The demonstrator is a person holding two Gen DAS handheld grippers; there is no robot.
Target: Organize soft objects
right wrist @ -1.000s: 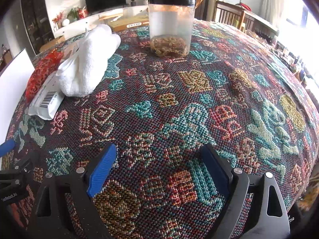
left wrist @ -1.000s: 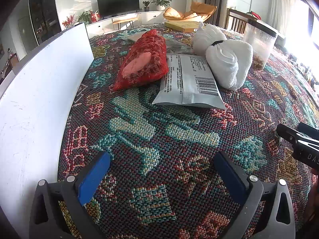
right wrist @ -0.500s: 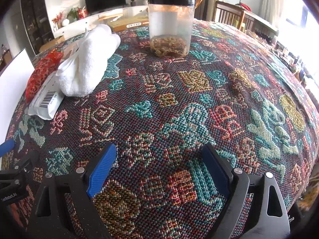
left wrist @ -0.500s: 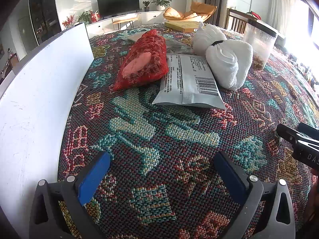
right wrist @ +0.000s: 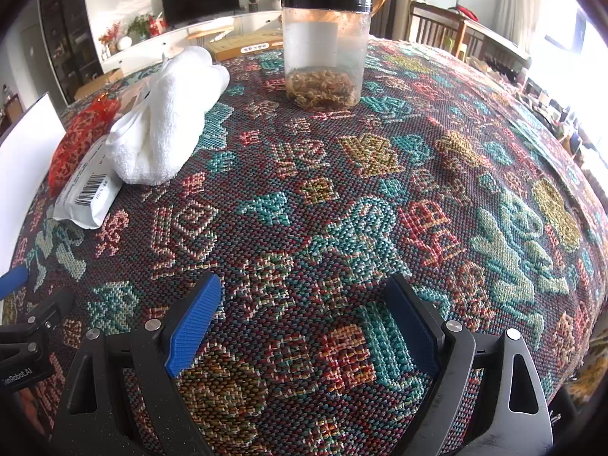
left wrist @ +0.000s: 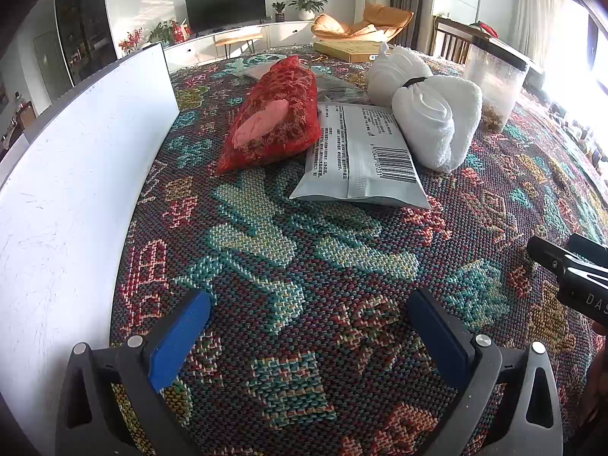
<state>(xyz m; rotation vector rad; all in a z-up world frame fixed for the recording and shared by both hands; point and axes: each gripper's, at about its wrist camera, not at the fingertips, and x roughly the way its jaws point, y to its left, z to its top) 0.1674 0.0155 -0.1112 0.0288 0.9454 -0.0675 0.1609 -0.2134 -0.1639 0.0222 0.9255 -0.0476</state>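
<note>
The rolled white towel (left wrist: 437,114), red mesh bag (left wrist: 277,114) and grey mailer pouch (left wrist: 361,159) lie clustered, untouched, mid-bench, while left gripper (left wrist: 307,330) and right gripper (right wrist: 304,319) hover with jaws released, so reaching forward likely comes next.

The bench (left wrist: 304,266) is covered in a thick woven cloth that looks rough and bumpy. The rolled towel (left wrist: 437,117) is soft, fluffy white cloth. The red bag (left wrist: 281,114) is shiny, crinkly plastic. The flat grey mailer (left wrist: 361,159) is smooth, slightly glossy plastic. The jar (right wrist: 325,49) is clear plastic, cloudy inside, with a shiny black lid. The white board (left wrist: 68,197) is matt with fine scratches.
</note>
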